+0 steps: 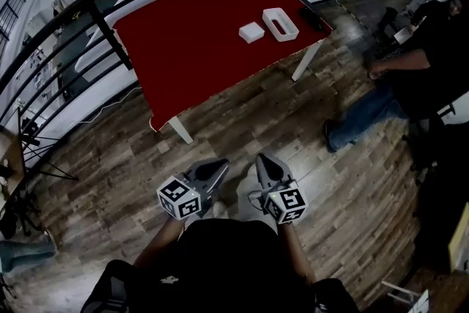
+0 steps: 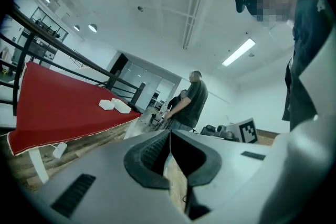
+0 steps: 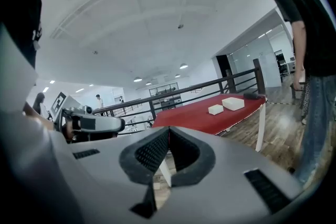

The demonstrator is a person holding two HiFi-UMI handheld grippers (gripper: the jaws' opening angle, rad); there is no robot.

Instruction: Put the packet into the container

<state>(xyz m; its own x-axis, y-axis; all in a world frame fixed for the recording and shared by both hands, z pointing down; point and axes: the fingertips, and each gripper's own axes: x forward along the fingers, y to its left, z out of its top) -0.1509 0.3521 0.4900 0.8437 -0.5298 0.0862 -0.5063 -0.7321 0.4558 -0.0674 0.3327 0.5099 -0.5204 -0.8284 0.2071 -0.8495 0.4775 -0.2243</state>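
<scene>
we stand on the wooden floor (image 1: 242, 121), well back from the red tabletop (image 1: 183, 48), with both tools held low in front of us. the left gripper (image 1: 220, 166) and the right gripper (image 1: 262, 159) sit side by side, near each other but apart, each with its tip aimed toward the tabletop.

in the left gripper view the fingers (image 2: 151, 155) meet at their tips with nothing caught between them. only floor shows through the hollow behind the pads. in the right gripper view that tool's fingers are likewise pressed together and hold nothing.

the packet (image 1: 251, 31), a small white block, lies on the far right part of the tabletop, just beside the white container (image 1: 280, 23) and outside it. whether the two touch we cannot tell. the container is an open rectangular tray near the tabletop's right corner, with a dark object (image 1: 311, 17) just beyond it.

a black railing (image 1: 108, 31) runs along the tabletop's left and far sides. a person (image 1: 410, 77) in a dark top and jeans is off to the right of the tabletop.
</scene>
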